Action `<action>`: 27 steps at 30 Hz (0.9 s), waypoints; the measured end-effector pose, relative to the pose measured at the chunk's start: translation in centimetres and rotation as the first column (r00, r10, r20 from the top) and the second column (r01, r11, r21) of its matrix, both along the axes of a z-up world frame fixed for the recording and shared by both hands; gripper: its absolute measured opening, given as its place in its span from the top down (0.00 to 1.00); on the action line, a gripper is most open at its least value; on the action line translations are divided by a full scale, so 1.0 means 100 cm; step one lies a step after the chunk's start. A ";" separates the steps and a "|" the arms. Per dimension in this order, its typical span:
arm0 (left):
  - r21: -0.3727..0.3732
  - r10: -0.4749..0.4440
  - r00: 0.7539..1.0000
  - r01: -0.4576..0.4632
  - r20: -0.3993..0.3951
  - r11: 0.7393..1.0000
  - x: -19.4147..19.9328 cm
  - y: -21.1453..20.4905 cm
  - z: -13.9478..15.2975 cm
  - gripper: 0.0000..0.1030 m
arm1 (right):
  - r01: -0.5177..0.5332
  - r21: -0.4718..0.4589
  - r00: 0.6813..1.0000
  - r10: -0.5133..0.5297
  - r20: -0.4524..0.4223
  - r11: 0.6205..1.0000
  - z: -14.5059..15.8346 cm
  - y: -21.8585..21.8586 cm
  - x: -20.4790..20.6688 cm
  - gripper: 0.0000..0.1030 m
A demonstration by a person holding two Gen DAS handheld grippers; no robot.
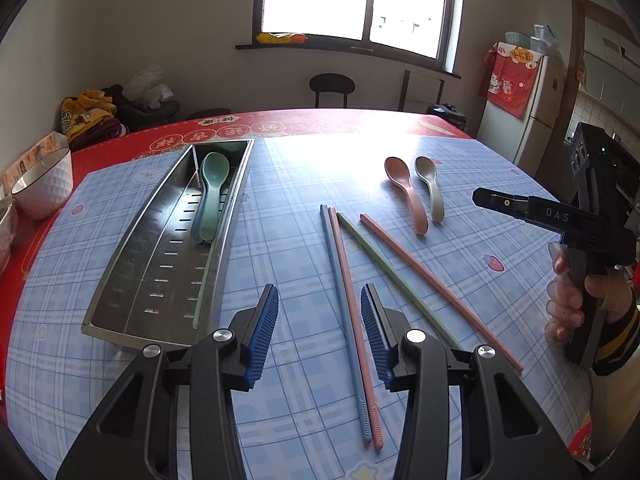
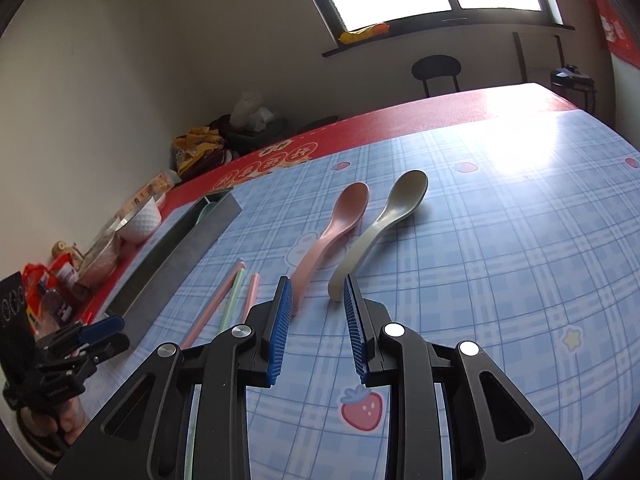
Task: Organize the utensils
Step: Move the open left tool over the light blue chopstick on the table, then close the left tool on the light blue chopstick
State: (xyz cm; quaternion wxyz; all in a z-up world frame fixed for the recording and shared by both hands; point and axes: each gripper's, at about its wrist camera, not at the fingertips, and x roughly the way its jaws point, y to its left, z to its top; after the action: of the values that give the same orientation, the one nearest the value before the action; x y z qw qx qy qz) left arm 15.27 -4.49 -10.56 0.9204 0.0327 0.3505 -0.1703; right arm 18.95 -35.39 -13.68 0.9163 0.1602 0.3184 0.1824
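Ribbed blue pads of the left gripper (image 1: 320, 304) are held parted over slim matte chopsticks (image 1: 352, 320), the right gripper (image 2: 316, 300) likewise parted near two smooth spoons (image 2: 360, 232), beside a perforated steel tray (image 1: 160, 264).

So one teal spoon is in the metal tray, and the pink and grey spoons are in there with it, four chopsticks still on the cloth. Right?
Not quite. The teal spoon is in the tray, but the pink spoon and grey spoon lie side by side on the cloth, outside the tray. The left wrist view shows this. The four chopsticks are on the cloth, as you said.
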 end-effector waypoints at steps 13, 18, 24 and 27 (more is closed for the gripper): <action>0.096 -0.024 0.997 0.031 -0.072 0.995 0.030 -0.032 -0.014 0.88 | -0.003 0.011 1.000 0.002 0.005 1.000 0.002 -0.002 -0.002 0.74; 0.118 -0.010 0.991 0.026 -0.131 0.993 0.045 -0.036 -0.027 0.88 | 0.001 0.013 1.000 -0.001 0.004 1.000 0.002 -0.001 -0.002 0.74; 0.128 -0.018 0.988 0.038 -0.153 0.991 0.051 -0.041 -0.032 0.88 | -0.001 0.020 1.000 0.001 -0.002 1.000 0.001 -0.002 -0.001 0.74; 0.158 -0.021 0.989 0.044 -0.146 0.987 0.051 -0.047 -0.034 0.88 | -0.001 0.020 1.000 0.001 0.000 1.000 0.001 -0.002 -0.001 0.74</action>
State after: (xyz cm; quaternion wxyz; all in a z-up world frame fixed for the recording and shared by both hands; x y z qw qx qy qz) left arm 20.38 -9.15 -13.98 0.8841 0.1000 0.4280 -0.1586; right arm 18.81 -35.61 -13.59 0.9145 0.1694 0.3167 0.1861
